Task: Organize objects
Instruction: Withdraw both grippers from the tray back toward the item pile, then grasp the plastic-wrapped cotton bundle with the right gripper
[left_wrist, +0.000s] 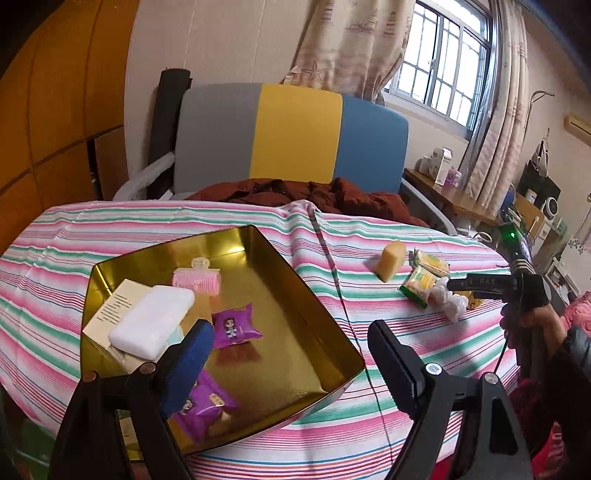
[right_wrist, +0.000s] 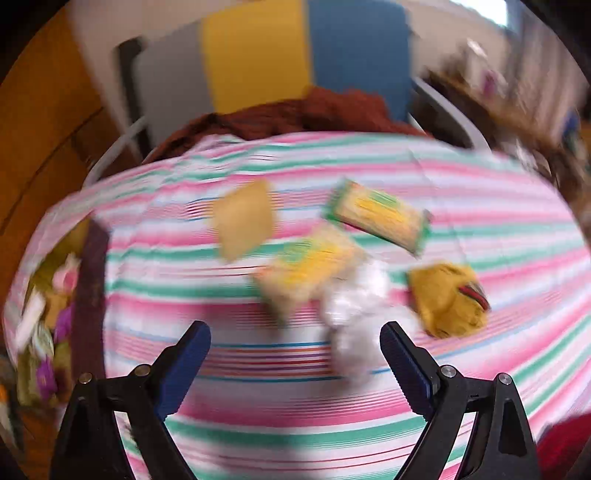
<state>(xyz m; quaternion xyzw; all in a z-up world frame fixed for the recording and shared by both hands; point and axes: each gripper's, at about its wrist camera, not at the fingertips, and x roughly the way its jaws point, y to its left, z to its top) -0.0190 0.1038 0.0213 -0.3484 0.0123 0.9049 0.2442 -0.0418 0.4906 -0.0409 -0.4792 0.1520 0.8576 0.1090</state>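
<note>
A: We're hovering the right gripper (right_wrist: 295, 363), jaws spread and empty, over the crumpled white wrapper (right_wrist: 354, 314) on the striped tablecloth (right_wrist: 480, 206).

B: Left gripper (left_wrist: 290, 349) is also gaping, waiting above the gold tin (left_wrist: 325, 306).

A: Straddle the wrapper alone (green-yellow packet (right_wrist: 310, 273) is touching it), then pinch low.

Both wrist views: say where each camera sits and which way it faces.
Left wrist: on the left gripper, open, over the gold tin; the person's right hand shows.
Right wrist: on the right gripper, open, facing the green-yellow snack packets; blurred.
Shared: striped tablecloth, yellow block, packets, tin.
</note>
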